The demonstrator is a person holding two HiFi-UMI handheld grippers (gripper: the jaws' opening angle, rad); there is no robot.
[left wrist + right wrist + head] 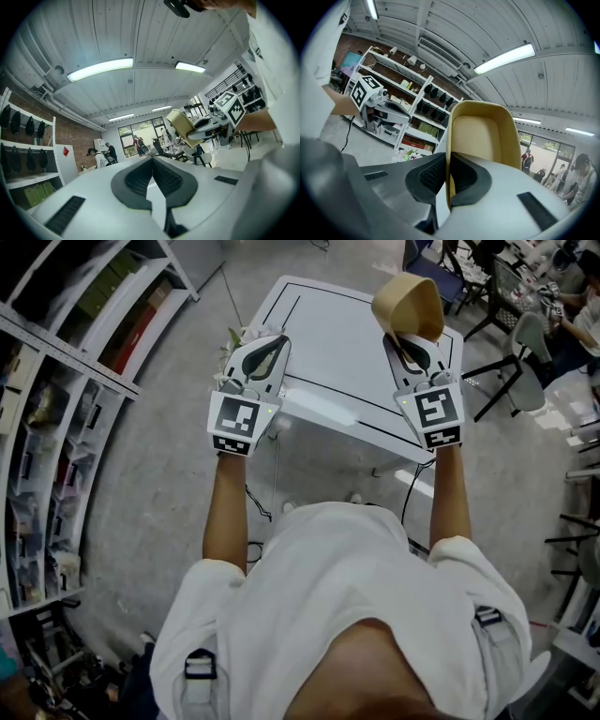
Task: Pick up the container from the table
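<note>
A tan, rounded-square container (pixel 408 304) hangs in the air over the white table (pixel 347 343), turned on its side with its hollow facing me. My right gripper (pixel 405 337) is shut on its rim; in the right gripper view the container (pixel 483 136) wall sits pinched between the dark pads (pixel 429 176), at the right gripper (pixel 448 159). My left gripper (pixel 272 341) hovers level at the table's left edge, shut with nothing in it (pixel 151 161). The left gripper view also shows the container (pixel 180 124) off to the right.
A small bunch of flowers (pixel 242 337) lies at the table's left edge by the left gripper. Storage shelves (pixel 56 381) line the left side. Chairs (pixel 525 362) and more desks stand to the right. People (pixel 101 157) are far off in the room.
</note>
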